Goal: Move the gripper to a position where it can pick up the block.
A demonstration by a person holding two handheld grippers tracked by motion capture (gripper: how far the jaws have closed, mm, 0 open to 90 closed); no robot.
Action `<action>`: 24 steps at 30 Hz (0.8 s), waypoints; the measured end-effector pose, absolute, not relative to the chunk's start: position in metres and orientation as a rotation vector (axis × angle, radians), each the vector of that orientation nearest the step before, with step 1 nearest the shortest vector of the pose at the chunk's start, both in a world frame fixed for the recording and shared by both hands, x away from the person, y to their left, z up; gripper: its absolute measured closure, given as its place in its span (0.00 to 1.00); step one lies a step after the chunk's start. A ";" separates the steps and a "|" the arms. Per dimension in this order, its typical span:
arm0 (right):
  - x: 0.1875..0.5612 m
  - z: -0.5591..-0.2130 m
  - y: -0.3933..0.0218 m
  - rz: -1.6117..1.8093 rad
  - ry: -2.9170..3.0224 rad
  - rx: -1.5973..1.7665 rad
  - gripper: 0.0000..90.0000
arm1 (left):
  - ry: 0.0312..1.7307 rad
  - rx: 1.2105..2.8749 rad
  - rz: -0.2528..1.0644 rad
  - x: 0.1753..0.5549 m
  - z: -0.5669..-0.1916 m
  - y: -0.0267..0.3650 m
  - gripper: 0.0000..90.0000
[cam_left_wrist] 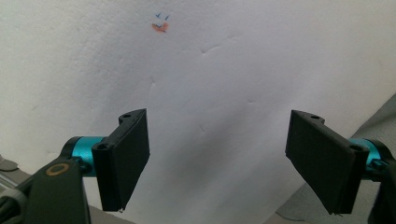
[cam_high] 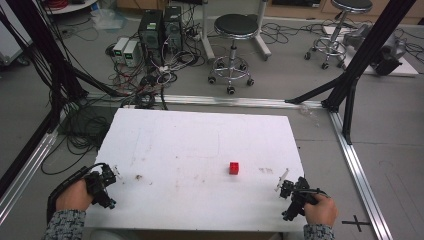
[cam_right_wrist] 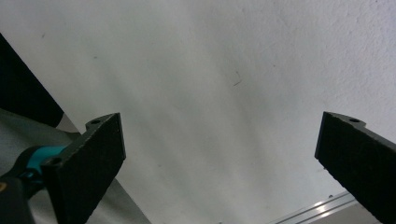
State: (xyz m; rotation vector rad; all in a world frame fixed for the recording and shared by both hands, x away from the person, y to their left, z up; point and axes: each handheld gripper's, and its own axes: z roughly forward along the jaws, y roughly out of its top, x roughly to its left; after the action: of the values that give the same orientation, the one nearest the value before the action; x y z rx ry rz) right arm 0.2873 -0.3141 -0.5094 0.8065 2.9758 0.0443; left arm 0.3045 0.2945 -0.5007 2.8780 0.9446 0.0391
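Left tool (cam_high: 106, 185) held in the left hand (cam_high: 75, 196) at the near left corner of the table (cam_high: 200, 135), jaws spread wide apart with nothing between them. In the left gripper view (cam_left_wrist: 217, 161), white table surface past the jaws, with a small orange and blue mark (cam_left_wrist: 160, 25) farther out on it.

Right tool (cam_high: 289, 192) held in the right hand (cam_high: 321, 210) at the near right corner of the table, jaws likewise wide apart and bare. In the right gripper view (cam_right_wrist: 219, 163), plain white table surface between the jaws, a strip of aluminium rail (cam_right_wrist: 322, 207) at the bottom edge.

Small red cube (cam_high: 234, 168) resting on the table, right of the table's middle and toward its near edge, closer to the right tool than to the left, well apart from both. Faint brown smudges (cam_high: 138, 177) on the table left of the cube, another faint mark (cam_high: 266, 170) just right of it.

Beyond the table's far edge: a tangle of black cables (cam_high: 145, 95) on the grey floor, two dark computer towers (cam_high: 161, 27), a black round stool (cam_high: 235, 30) on castors, a second stool (cam_high: 345, 20) farther right. Black frame struts (cam_high: 360, 55) right of the table, aluminium rail (cam_high: 357, 170) along the floor on that side.
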 end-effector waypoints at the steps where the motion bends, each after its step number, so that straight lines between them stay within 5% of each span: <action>1: 0.287 -0.509 -0.314 0.044 2.976 0.806 0.01 | 0.945 2.878 0.039 0.305 -0.501 0.295 0.24; 24: 0.296 -0.510 -0.315 0.040 2.984 0.784 0.01 | 0.954 2.868 0.059 0.305 -0.498 0.294 0.24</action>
State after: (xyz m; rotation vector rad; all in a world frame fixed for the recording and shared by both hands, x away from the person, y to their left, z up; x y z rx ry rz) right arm 0.2963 -0.3145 -0.5101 0.7844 2.9841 0.0402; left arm 0.3048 0.2942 -0.4976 2.8677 0.9536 0.0585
